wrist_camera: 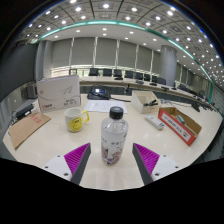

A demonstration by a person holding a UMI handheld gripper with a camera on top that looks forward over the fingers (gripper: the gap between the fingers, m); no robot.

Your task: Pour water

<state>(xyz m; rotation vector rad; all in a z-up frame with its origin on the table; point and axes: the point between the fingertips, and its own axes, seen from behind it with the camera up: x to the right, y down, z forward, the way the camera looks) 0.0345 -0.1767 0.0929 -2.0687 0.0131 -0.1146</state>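
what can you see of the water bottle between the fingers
The water bottle is clear plastic with a dark screw cap on and a pale label round its body. It stands upright on the light table, between the tool's two fingers, whose magenta pads sit apart from it with a gap on each side, so the tool is open. Its water level cannot be made out. The yellow mug stands just beyond it, not touching.

No legible text on bottle [113,137], mug [76,120] or boxes [58,93].
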